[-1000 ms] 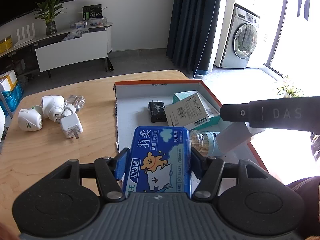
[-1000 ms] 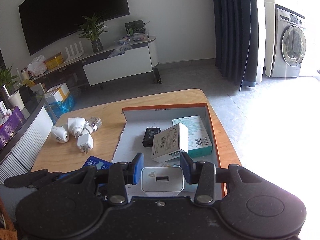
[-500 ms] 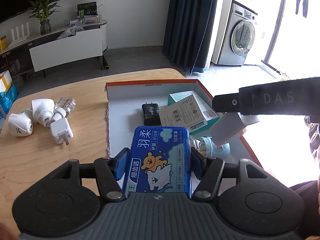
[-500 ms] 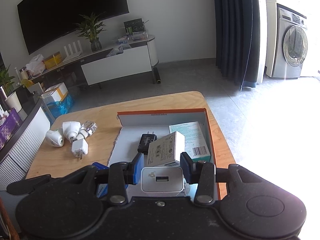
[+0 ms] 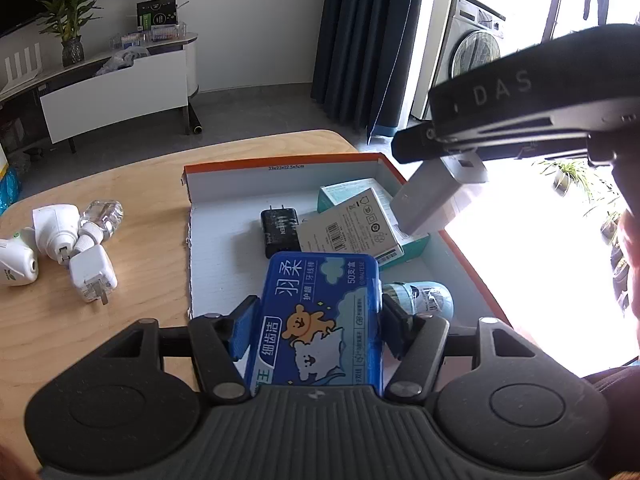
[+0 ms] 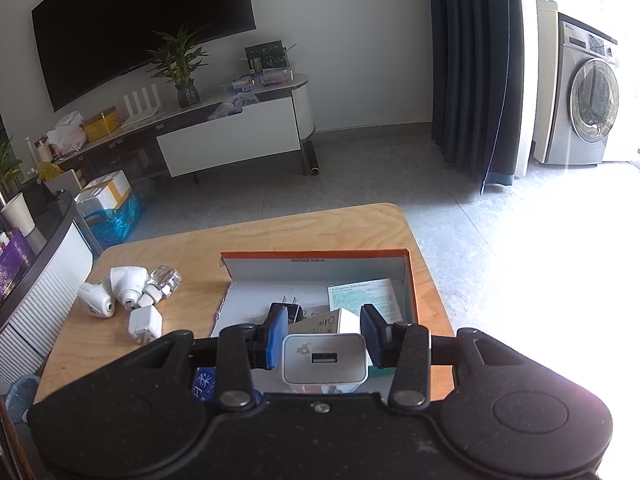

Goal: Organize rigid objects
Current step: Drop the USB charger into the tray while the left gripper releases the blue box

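My left gripper (image 5: pixel 316 316) is shut on a blue floss-pick box (image 5: pixel 316 320) and holds it above the near end of the orange-rimmed cardboard box (image 5: pixel 280 160). My right gripper (image 6: pixel 324 334) is shut on a white USB charger (image 6: pixel 324 364), held high above the box's right side; the charger also shows in the left wrist view (image 5: pixel 432 196). Inside the box lie a black plug adapter (image 5: pixel 280 232), a white carton (image 5: pixel 352 228) on a teal carton (image 5: pixel 340 196), and a clear bottle (image 5: pixel 420 300).
On the wooden table (image 5: pixel 120 280) left of the box lie two white plug-in devices (image 5: pixel 52 224), a clear refill bottle (image 5: pixel 100 216) and a white charger cube (image 5: pixel 92 272). The table's far and right edges drop to the floor.
Both grippers have risen and pulled back with their loads. The right gripper with the white charger now sits much higher above the box's right side.
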`<action>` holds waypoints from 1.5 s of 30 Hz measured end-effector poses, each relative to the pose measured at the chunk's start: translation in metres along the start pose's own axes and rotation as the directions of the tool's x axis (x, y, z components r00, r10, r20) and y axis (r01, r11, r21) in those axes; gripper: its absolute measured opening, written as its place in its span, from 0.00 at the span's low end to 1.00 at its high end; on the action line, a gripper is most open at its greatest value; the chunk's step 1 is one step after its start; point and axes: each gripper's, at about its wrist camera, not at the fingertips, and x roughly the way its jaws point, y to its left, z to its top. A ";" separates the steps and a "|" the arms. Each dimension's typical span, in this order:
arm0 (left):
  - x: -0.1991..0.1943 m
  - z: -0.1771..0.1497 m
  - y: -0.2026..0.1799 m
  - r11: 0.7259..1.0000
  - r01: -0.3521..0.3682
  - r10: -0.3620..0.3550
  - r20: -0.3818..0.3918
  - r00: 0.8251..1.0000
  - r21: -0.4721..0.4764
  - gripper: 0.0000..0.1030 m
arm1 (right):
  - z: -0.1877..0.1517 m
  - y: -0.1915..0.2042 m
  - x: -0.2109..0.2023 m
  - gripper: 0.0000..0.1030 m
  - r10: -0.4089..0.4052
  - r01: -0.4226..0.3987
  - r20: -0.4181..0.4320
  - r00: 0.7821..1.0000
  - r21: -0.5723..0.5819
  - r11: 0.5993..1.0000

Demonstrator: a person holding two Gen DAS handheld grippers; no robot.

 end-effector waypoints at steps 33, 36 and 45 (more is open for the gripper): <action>0.024 0.003 0.006 0.997 0.056 -0.057 -0.021 0.998 -0.050 0.62 | 0.034 -0.011 0.044 0.57 0.026 -0.026 0.076 0.997 0.000 1.000; 0.018 0.006 0.008 0.996 0.064 -0.064 0.009 0.998 -0.063 0.83 | 0.027 -0.011 0.030 0.58 0.025 -0.026 0.093 0.995 0.004 1.000; -0.003 0.013 0.025 0.995 -0.009 0.014 0.050 0.999 -0.099 0.83 | 0.014 0.002 0.006 0.64 0.052 -0.051 0.106 0.993 -0.017 0.999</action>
